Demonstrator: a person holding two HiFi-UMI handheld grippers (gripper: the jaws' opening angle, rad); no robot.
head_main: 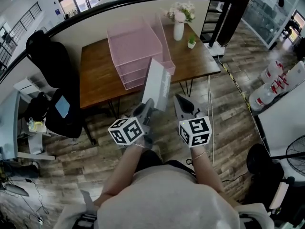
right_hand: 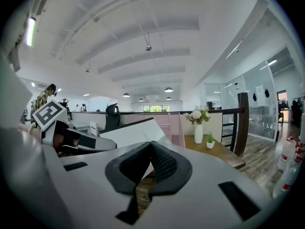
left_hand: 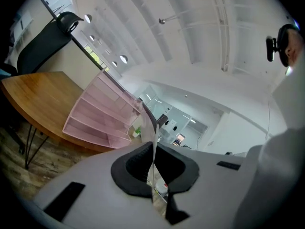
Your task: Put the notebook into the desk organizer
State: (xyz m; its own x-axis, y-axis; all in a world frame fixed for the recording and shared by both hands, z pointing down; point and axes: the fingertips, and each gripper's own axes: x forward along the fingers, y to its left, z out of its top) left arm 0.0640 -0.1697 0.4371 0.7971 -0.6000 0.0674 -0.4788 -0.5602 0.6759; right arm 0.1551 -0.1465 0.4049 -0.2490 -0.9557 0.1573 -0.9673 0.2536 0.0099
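Wooden desk [head_main: 95,80] ahead, pink organizer [head_main: 136,46] standing on it, tiers open toward us. The notebook [head_main: 157,85] is up in the air over the desk's near edge, short of the organizer, pinched at its lower end by the left tongs [head_main: 148,105], clamped thin on it. It looks light, slim and fairly stiff, but smooth-covered, so it could pivot; a deeper hold near the spine seems safer. Right tongs [head_main: 181,100] are closed on nothing, just beside.

Before me, the desk organizer [head_main: 136,49] stood on the table [head_main: 97,80], vase [head_main: 178,31] to its right, notebook [head_main: 157,82] nearer me.
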